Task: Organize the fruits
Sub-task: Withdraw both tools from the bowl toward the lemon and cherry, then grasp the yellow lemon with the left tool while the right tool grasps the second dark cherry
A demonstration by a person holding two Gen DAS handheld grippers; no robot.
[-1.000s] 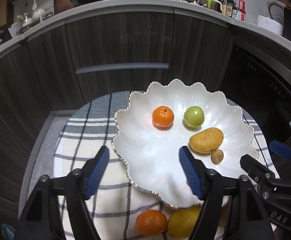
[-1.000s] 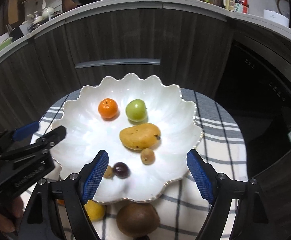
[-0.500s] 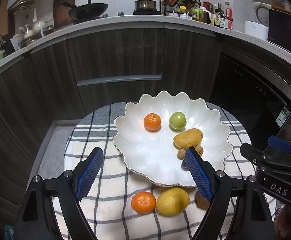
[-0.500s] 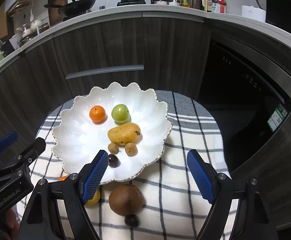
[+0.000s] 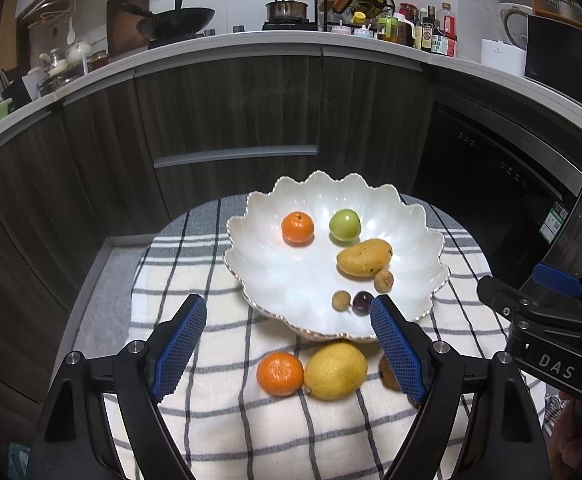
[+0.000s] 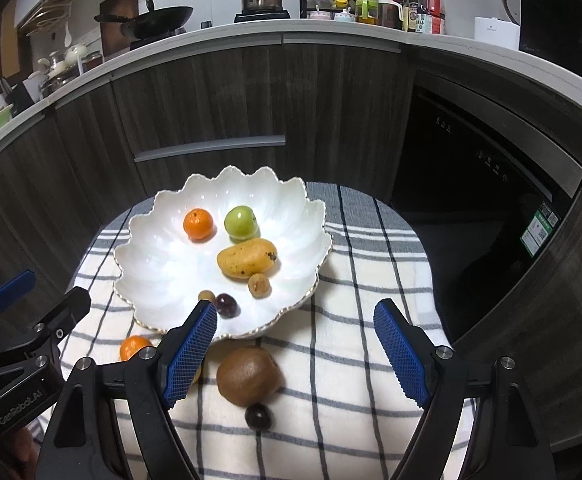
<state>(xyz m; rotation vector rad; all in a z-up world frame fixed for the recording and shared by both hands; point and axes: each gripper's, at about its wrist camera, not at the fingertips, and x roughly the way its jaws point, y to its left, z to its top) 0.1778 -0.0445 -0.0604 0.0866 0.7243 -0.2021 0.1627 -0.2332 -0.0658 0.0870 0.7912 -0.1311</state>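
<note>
Left tool (image 5: 287,340) stands wide with nothing between its pads. Just ahead of it and low between the fingers, on the checked cloth (image 5: 211,416) over the desk, lie a small tangerine (image 5: 280,373) and, touching it on the right, a lemon (image 5: 335,371). The tangerine looks light with soft, loose peel, so a gentle squeeze across its middle should do. The lemon looks firmer and heavier, waxy, best taken across its short width.

Beyond the tool's tips sits the white scalloped plate (image 5: 275,272), likely brittle at its thin rim. It already holds another tangerine, a green fruit, a mango and three small fruits.

Right tool (image 6: 293,344) is likewise wide and empty. Between its fingers, nearer the left one, rests a kiwi (image 6: 248,375), fuzzy and easily bruised, to be gripped across its middle. Just below it lies a dark round fruit (image 6: 257,416), smooth, probably prone to roll or slip from the pads.
</note>
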